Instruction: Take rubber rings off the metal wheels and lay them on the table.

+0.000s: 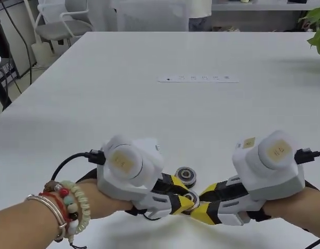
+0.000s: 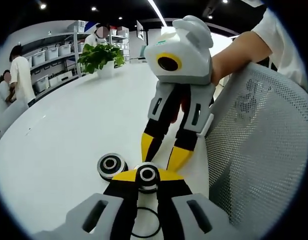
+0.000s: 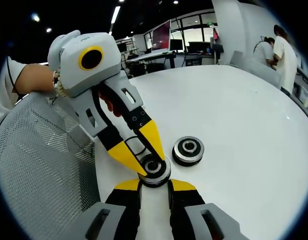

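- Fingertips [image 2: 125,176] of left gripper [image 2: 148,179] clamped on metal wheel [image 2: 148,173], flat, bore up, low over table [image 1: 149,78].
- Right gripper [image 3: 154,187] jaws apart, wheel straight ahead at their tips.
- Second wheel [image 1: 186,175] just beside, on table.

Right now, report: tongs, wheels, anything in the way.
Left tongs shut on one wheel. Right tongs open, tips at that wheel. Second wheel close beside; one rubber ring on table.
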Demonstrator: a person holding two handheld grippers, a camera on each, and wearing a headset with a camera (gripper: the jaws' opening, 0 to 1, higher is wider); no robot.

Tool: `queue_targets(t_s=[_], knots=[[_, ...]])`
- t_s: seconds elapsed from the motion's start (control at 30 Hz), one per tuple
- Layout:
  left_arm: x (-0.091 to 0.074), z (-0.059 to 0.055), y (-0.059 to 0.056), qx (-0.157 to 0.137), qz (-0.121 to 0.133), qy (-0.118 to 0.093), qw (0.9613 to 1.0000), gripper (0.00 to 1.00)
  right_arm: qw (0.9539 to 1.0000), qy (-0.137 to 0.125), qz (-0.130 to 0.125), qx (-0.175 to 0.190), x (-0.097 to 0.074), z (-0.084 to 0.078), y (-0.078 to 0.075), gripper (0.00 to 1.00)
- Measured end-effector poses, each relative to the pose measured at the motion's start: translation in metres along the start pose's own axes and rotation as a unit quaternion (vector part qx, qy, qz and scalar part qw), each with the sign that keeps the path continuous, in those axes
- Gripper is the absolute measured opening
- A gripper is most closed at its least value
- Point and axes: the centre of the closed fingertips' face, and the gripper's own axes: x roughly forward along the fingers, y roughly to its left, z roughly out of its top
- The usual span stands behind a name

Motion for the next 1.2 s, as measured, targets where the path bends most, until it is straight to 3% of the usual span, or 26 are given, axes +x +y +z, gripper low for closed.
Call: queue_targets(t_s=[0.13, 0.27, 0.4, 0.57, 0.8, 0.93, 1.2], knots=[[0.000, 0.000, 0.000, -0.002, 0.001, -0.002, 1.0000, 0.09, 0.9996, 0.010, -0.003, -0.027, 0.000, -0.003, -0.001, 0.16], [0.000, -0.001, 0.000, -0.004, 0.001, -0.003, 1.0000, 0.09, 0.9996, 0.012, -0.001, -0.025, -0.002, -0.003, -0.001, 0.12], [0.000, -0.001, 0.000, -0.007, 0.001, -0.003, 1.0000, 0.09, 0.9994, 0.011, -0.008, -0.031, -0.004, -0.004, -0.004, 0.01], [0.000, -0.002, 0.001, -0.007, 0.003, -0.003, 1.0000, 0.09, 0.9994, 0.015, -0.009, -0.029, -0.003, -0.003, -0.005, 0.00], [0.000, -0.002, 0.001, -0.004, 0.003, -0.001, 1.0000, 0.09, 0.9997, 0.020, -0.013, -0.002, -0.003, -0.003, -0.007, 0.00], [0.000, -0.003, 0.002, -0.002, 0.004, -0.001, 1.0000, 0.09, 0.9990, 0.015, -0.013, 0.040, -0.006, -0.003, -0.010, 0.00], [-0.001, -0.003, 0.003, -0.002, 0.006, -0.001, 1.0000, 0.09, 0.9962, -0.004, -0.009, 0.086, -0.010, 0.001, -0.014, 0.00]])
